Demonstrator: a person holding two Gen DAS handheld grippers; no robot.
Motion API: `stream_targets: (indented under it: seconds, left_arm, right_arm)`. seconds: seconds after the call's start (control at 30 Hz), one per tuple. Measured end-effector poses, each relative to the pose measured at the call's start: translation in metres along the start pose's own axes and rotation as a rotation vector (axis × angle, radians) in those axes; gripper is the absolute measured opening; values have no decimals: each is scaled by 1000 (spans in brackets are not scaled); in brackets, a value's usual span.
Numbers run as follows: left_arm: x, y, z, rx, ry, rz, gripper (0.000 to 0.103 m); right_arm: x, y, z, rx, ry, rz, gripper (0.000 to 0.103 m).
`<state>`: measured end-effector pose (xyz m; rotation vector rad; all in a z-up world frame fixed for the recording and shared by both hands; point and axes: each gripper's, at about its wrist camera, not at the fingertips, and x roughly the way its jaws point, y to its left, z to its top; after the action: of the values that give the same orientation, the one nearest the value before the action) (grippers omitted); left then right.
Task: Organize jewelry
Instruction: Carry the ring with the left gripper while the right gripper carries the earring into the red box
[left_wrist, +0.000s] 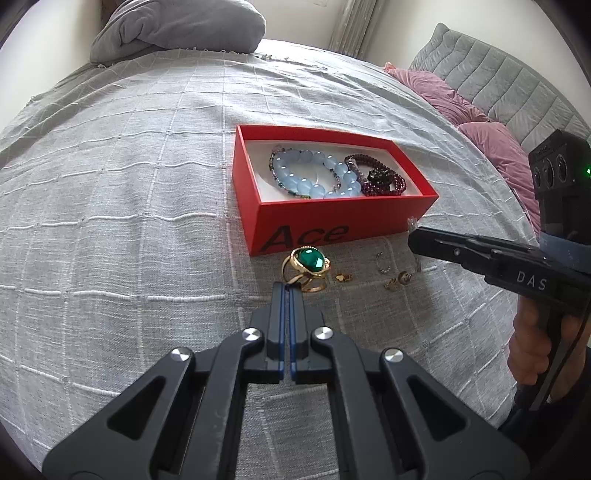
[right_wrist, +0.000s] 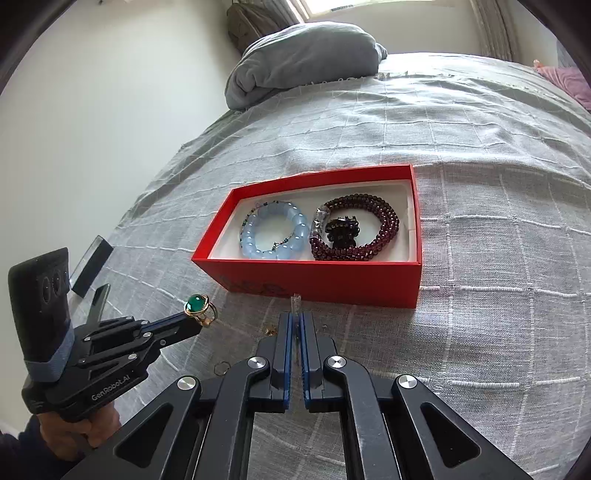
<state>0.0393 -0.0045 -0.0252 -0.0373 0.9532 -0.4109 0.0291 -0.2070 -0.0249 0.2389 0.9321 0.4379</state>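
A red box (left_wrist: 332, 229) (right_wrist: 317, 277) stands open on the grey bedspread. It holds a light blue bead bracelet (left_wrist: 314, 173) (right_wrist: 275, 230), a dark red bead bracelet (left_wrist: 384, 181) (right_wrist: 373, 230) and a black clip (right_wrist: 341, 230). My left gripper (left_wrist: 288, 290) (right_wrist: 197, 319) is shut on a gold ring with a green stone (left_wrist: 308, 260) (right_wrist: 197, 304), held just in front of the box. My right gripper (right_wrist: 295, 317) (left_wrist: 412, 236) is shut on a small clear piece (right_wrist: 295, 301) (left_wrist: 412, 223) near the box's front wall. Small earrings (left_wrist: 397, 278) lie on the bedspread.
A folded grey blanket (right_wrist: 303, 59) lies at the far end of the bed. Pink pillows (left_wrist: 480, 129) and a grey headboard (left_wrist: 517, 81) are at the right. A small black-framed mirror (right_wrist: 90, 269) lies at the bed's left edge. A thin ring (right_wrist: 220, 367) lies near my right gripper.
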Motion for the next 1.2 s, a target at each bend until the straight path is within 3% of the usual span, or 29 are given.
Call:
stream_targets:
  seconds: [0.57,1.2]
  left_arm:
    - [-7,-9,12,8,-59,-26,2]
    - [-11,-9,47,-33,-127,-64,2]
  right_arm:
    - [-12,0,6,3,-41,25,4]
    - [-30,-6,30,19,-135,30,4]
